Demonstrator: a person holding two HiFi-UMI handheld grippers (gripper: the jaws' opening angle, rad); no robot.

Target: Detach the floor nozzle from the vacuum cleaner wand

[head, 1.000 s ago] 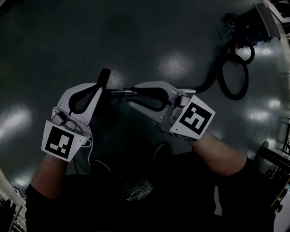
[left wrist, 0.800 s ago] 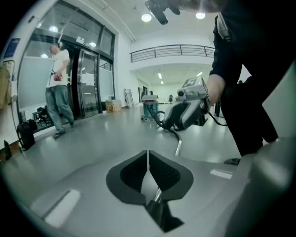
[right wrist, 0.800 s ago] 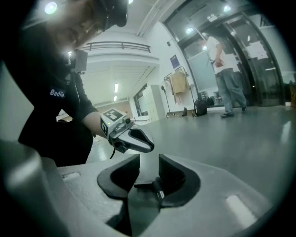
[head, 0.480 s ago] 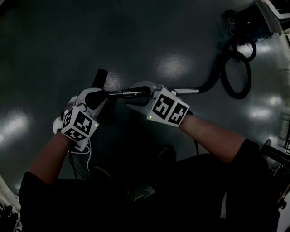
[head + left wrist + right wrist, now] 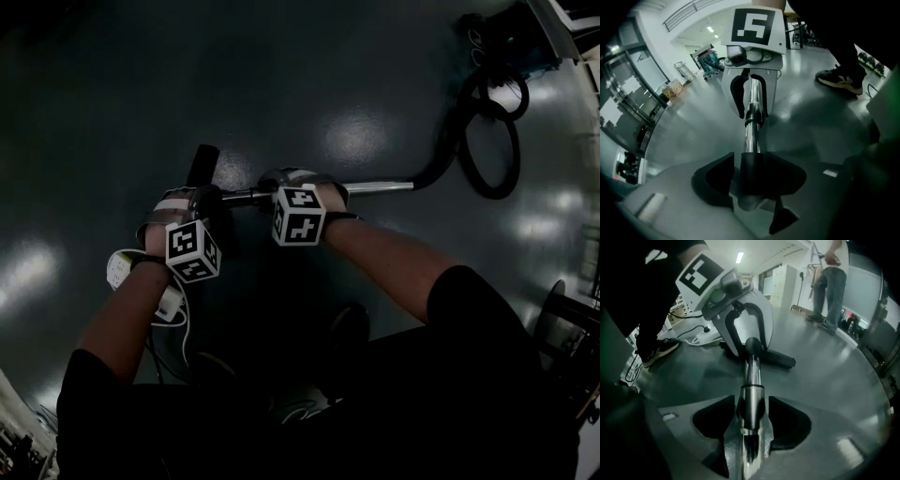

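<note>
**Though Positioning Was Complete, Detachment Was Outstanding**

As seen from the head view, the wand (image 5: 375, 187) lay flat along the floor (image 5: 356, 84). The hose (image 5: 439, 164) left its right end and the floor nozzle (image 5: 203, 161) sat at its left end. No gap was visible between nozzle and wand. In my judgement the two were joined and the separation itself had not begun.

The left hand-held gripper (image 5: 208, 199) was set down over the dark collar where the nozzle neck met the chrome tube. Its own view showed that collar between the jaws, which were opening and appeared to stand clear on either side, so no clamp was established.

The right hand-held gripper (image 5: 298, 187) was just beside it along the tube, toward the hose. Its own view showed the chrome tube running between its jaws, which were likewise opening, with no pad pressed on the metal.

Done: both tools stood at the joint, one on each side of it.

Outstanding:
- closing each tool on its own part;
- releasing any catch, which could not be made out in these dim views;
- drawing the nozzle off the tube.

Assessed progress: early, approach only.
</note>
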